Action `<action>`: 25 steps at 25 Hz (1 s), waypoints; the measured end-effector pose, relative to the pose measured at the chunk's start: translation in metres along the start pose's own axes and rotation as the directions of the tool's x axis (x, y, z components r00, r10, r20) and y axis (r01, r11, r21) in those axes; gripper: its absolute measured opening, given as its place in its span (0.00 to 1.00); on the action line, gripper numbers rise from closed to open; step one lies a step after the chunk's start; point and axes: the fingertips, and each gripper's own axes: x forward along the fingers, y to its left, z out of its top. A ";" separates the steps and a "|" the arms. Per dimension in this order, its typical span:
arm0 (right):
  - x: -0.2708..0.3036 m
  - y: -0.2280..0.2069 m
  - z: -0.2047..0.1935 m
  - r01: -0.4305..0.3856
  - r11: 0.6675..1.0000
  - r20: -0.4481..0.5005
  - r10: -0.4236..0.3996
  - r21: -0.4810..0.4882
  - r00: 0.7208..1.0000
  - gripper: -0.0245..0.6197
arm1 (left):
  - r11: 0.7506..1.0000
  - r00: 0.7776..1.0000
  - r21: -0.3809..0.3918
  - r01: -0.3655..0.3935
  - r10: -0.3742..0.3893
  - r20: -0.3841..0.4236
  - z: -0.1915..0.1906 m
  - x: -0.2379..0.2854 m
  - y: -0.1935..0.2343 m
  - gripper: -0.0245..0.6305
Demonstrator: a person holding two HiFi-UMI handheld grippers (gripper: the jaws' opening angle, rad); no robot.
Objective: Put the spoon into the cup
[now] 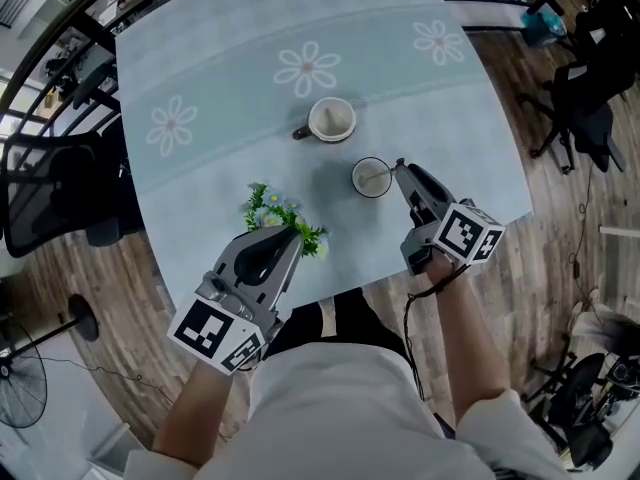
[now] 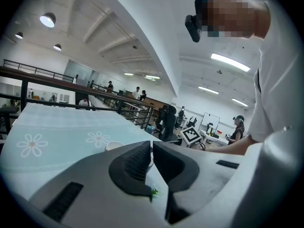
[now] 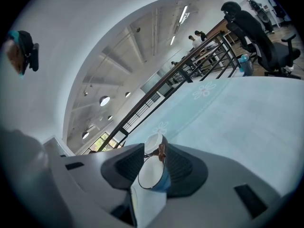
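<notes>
Standing apart, the jaws of the right gripper [image 3: 154,149] clamp on nothing; the small round cup, blue outside and white inside [image 3: 153,173], shows in the gap between them, and no pad presses on it. From the head view the tips of that right gripper [image 1: 402,166] sit just beside the cup's [image 1: 358,184] right rim.

Inside the cup lies the slim, pale spoon [image 1: 375,176]. It looks like little more than a thin light line against the white interior. Its long axis runs slantwise across the cup, low at the left and rising to the right rim, so that the upper end points toward the right gripper's tips. Which end is the bowl I cannot make out.

Just beyond the cup stands a brown mug with a white inside [image 1: 331,118], its handle turned to the left; in the right gripper view this mug [image 3: 153,143] peeks out behind the cup.

Over on the other side, the left gripper [image 2: 152,146] has its jaws drawn together with nothing held between them. Seen from above, the left gripper [image 1: 288,234] hangs over the near edge of the table, its tips just at a small bunch of green-leaved flowers with white and blue blossoms [image 1: 280,211].

Everything rests on a pale blue-green tablecloth printed with white daisies [image 1: 220,88], and brown wooden floorboards [image 1: 120,308] show around the table.
</notes>
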 end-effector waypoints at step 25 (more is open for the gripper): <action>-0.111 0.138 0.047 -0.178 0.968 0.170 0.209 -0.179 0.963 0.11 | 0.987 0.988 0.119 0.106 -0.118 0.095 0.048 -0.026 -0.049 0.09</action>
